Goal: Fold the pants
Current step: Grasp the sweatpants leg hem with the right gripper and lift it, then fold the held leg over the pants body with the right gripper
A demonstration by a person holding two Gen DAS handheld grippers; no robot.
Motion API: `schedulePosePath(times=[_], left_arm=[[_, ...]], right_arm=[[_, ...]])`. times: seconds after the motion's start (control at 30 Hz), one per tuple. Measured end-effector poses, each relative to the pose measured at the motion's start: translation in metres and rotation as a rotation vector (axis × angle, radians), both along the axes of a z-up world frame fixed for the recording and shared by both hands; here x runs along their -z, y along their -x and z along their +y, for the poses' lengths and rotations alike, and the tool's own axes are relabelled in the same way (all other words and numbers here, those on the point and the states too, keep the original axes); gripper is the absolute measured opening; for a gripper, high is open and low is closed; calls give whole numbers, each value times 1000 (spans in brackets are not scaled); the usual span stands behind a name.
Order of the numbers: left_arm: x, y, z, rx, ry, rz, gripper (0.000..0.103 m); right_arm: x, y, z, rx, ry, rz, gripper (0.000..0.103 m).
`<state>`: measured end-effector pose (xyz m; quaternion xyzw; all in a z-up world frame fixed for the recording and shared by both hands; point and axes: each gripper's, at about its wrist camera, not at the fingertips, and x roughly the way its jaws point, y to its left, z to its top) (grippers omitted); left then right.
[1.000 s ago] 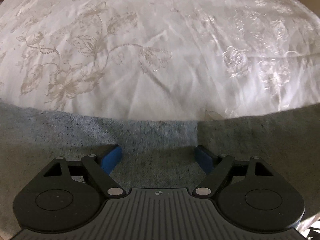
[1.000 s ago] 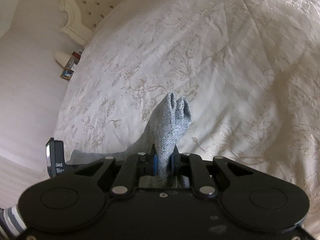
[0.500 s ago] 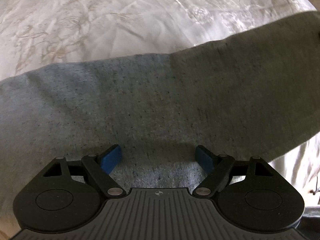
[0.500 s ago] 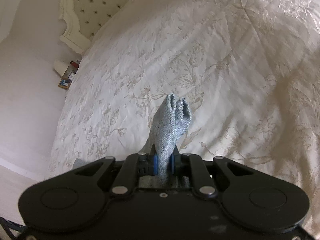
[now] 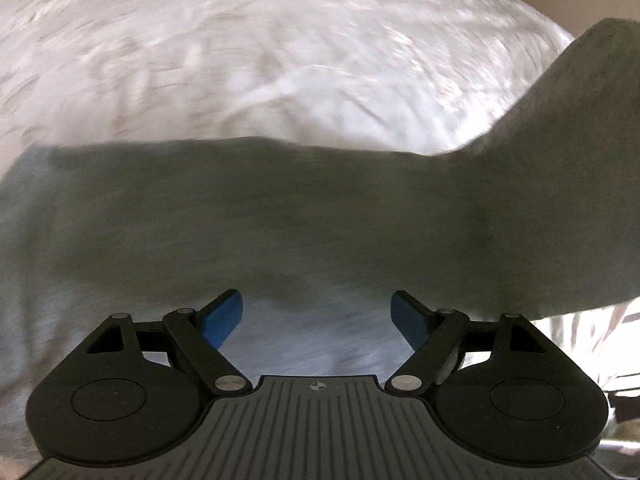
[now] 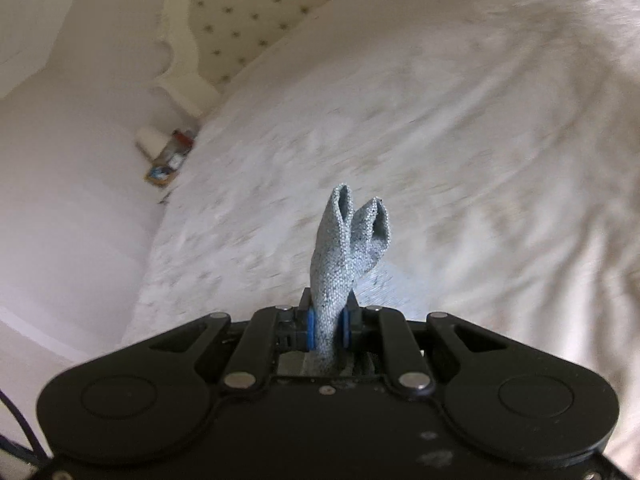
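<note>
Pants (image 5: 280, 216): grey knit, spread in a broad band across the bed under the left wrist view; one end rises off the bed toward the upper right of that view.
Pinched part (image 6: 344, 248): bunched edge of several layers, poking up past the right gripper as two small loops.
Weight: light, judged from how a single pinch carries the raised end.
Stiffness: soft and limp; drapes and sags wherever not held, no shape of its own.
Surface: matte knit, likely grippy against the pads, not slippery; not fragile.
Likely behaviour: layers prone to slide on each other and wrinkle; free end apt to swing and land crooked.
Where to take hold: at an edge or corner, through all layers together; second hold well apart from the first, on the flat band near its far edge, to keep the cloth taut.
Right gripper (image 6: 328, 330): jaws drawn close together, blue pads (image 6: 311, 330) clamped on the bunched pants.
Left gripper (image 5: 316, 316): jaws wide apart, nothing between them, aimed steeply down over the flat part of the pants; contact with the cloth not clear.
Bed (image 5: 240, 60): white embroidered cover, blurred in both views.
Headboard (image 6: 248, 12): tufted, at the far end in the right wrist view.
</note>
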<state>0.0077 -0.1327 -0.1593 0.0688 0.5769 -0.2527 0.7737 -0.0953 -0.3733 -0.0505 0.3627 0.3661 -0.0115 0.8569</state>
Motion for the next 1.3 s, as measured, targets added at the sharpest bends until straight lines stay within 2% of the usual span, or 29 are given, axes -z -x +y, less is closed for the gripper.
schedulePosePath(times=[0.13,0.4,0.5,0.53,0.63,0.77,0.93,1.1,1.3], left_arm=[[-2,-12,44,-36,10,6,80],[-12,-20,105,-61,-6,-2,80],[-13,-26,122,-72,20,6,80],[-14,-28,128,-76,39,10,80],[-19,-32,137,-84,90,12,81],[-26,-36,132,-73,163,13,81],[-9,-34,109,-24,224,101,82],[26,-31,97,-79,202,215,82],[41,-34,91,-144,215,251,92]], right_arm=[[18,-27,66,-64,-4,19,14],[86,-62,166,-113,-2,121,15],[101,-66,185,-84,16,154,25],[106,-68,185,-71,9,168,29],[106,-60,186,-47,-28,154,30],[97,-47,178,-1,9,146,31],[99,-15,154,104,22,206,31],[98,11,140,161,9,233,31],[98,10,134,108,-2,241,32]])
